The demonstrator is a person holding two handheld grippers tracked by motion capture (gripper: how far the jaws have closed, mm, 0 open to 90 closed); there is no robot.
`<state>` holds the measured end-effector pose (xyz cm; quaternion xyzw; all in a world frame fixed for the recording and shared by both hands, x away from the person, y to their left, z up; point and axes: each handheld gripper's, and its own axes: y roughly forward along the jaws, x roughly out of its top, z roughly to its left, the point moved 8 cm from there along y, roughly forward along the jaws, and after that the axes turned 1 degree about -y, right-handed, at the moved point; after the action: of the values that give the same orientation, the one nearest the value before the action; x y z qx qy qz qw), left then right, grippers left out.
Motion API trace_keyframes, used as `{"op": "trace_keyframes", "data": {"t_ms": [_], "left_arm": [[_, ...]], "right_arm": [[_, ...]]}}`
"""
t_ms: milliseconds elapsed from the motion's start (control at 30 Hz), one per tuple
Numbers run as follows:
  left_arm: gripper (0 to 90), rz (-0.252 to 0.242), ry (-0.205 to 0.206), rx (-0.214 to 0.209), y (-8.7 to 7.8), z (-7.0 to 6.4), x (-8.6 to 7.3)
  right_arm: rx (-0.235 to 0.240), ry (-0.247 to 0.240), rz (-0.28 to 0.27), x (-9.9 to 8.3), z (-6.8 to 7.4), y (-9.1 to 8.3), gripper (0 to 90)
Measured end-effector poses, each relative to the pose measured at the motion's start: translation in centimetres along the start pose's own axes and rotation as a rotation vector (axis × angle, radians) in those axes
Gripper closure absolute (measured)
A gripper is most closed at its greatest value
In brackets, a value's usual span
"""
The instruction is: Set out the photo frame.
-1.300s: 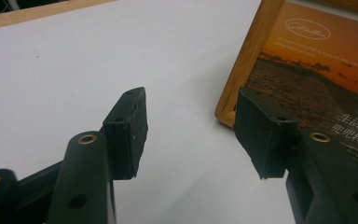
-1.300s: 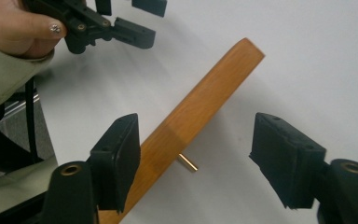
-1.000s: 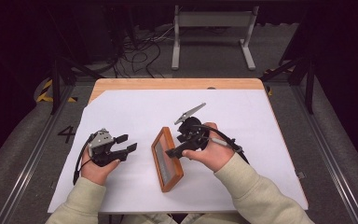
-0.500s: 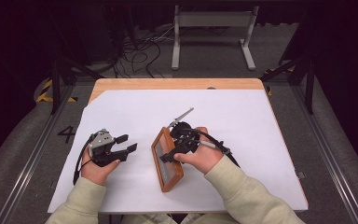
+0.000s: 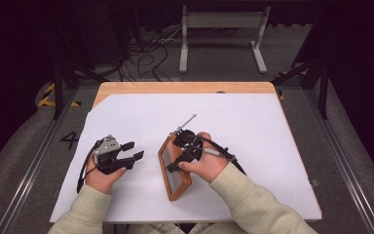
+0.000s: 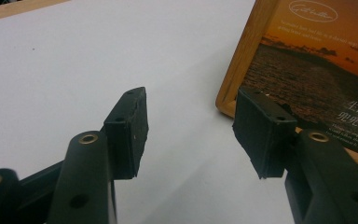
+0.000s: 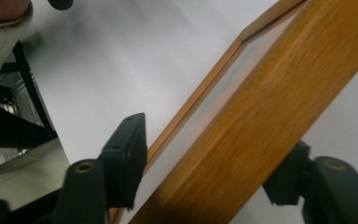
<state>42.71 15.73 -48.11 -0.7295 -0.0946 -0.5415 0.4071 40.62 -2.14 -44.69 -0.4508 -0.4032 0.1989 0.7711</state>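
A wooden picture frame (image 5: 177, 183) holding a sunset print lies flat on the white table, long side running towards the person. My right gripper (image 5: 175, 158) is over its upper half, open. In the right gripper view the jaws of this gripper (image 7: 205, 163) straddle the frame's thick wooden rail (image 7: 261, 107), one on each side, and the left jaw stands a little off the wood. My left gripper (image 5: 133, 150) rests on the table left of the frame, open and holding nothing. In the left gripper view this gripper (image 6: 191, 126) points at the frame's corner (image 6: 307, 70).
The white sheet (image 5: 253, 146) covers most of the wooden table; a bare wood strip (image 5: 175, 87) shows at the back. A thin metal rod (image 5: 187, 121) sticks out of the right gripper. On the floor beyond are a metal stand (image 5: 221, 22) and cables (image 5: 146, 53).
The right gripper has moved left and down onto the frame, so its jaws now sit on either side of the rail. The left hand and the frame stay where they were.
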Motion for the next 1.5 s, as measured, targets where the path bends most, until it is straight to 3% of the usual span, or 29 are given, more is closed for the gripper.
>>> {"op": "trace_keyframes", "data": {"t_ms": [133, 233, 367, 633, 1067, 1233, 1400, 1500], "left_arm": [[45.4, 0.002, -0.002, 0.000, 0.0, 0.0, 0.0], [45.2, 0.003, -0.001, 0.003, 0.0, 0.0, -0.1], [44.8, 0.004, 0.001, 0.006, 0.1, 0.0, -0.1], [44.8, 0.006, 0.003, 0.006, 0.1, 0.0, -0.1], [44.9, 0.001, -0.003, 0.010, -0.1, 0.0, 0.0], [44.9, 0.000, -0.005, 0.010, -0.1, 0.1, 0.0], [45.0, 0.000, -0.004, 0.010, -0.2, 0.1, 0.0], [45.0, 0.000, -0.001, 0.016, -0.2, 0.2, 0.0]], "right_arm": [[-0.021, 0.003, 0.011, 0.0, 0.0, 0.0, 47.3], [-0.011, 0.003, 0.034, -0.2, 0.0, 0.1, 48.8], [-0.016, 0.051, 0.027, -0.3, 0.1, 0.1, 53.9], [-0.032, 0.068, 0.046, -0.3, 0.0, -0.1, 61.9], [0.014, 0.100, 0.074, -0.1, -0.1, -0.4, 70.6], [0.035, 0.052, 0.093, -0.2, 0.2, -0.7, 72.3], [0.006, 0.016, 0.117, -0.4, -0.1, -1.1, 72.3], [-0.016, -0.037, 0.133, -0.4, -0.4, -2.0, 72.1]]}}
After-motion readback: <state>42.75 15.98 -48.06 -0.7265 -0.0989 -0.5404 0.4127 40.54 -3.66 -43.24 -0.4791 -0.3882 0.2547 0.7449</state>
